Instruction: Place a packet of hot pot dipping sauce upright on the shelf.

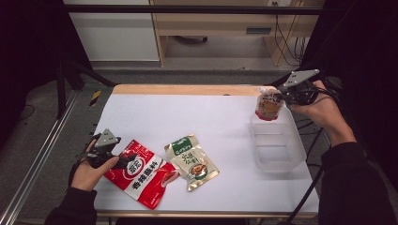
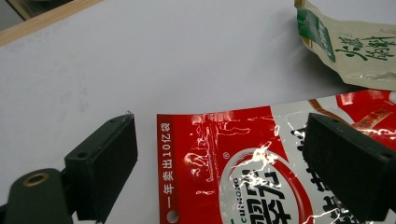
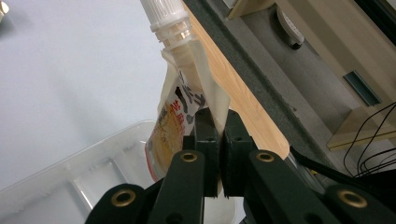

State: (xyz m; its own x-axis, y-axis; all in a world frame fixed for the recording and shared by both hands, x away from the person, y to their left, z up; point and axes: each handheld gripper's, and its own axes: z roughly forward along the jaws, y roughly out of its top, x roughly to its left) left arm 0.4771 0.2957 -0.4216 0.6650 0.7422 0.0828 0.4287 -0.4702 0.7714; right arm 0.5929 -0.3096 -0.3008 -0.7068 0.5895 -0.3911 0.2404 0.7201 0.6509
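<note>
A white table (image 1: 197, 112) takes up the middle of the high view, with a person's forearms coming in from the bottom corners.

At the right of that view, the right gripper (image 1: 281, 96) holds a spouted pouch (image 1: 267, 105) in the air just above the far end of a clear bin (image 1: 277, 143). In the right gripper view the jaws are pressed together on the pouch's side seam (image 3: 217, 109), near the middle of the frame, so the pouch hangs with its white cap (image 3: 166, 16) at the top of the frame and its body over the bin's rim (image 3: 60, 165). Gripped by the flat edge rather than the full belly, it looks set to be lowered into the bin.

At the lower left of the high view, the left gripper (image 1: 123, 158) rests at the corner of a red packet (image 1: 141, 173) lying flat on the table. In the left gripper view its jaws stand wide apart, one at the lower left, one at the right edge, with the red packet's (image 2: 233, 158) corner between them, probably lined up for the next pick.

A green-topped packet (image 1: 191, 161) lies flat just right of the red one, apart from both grippers.
</note>
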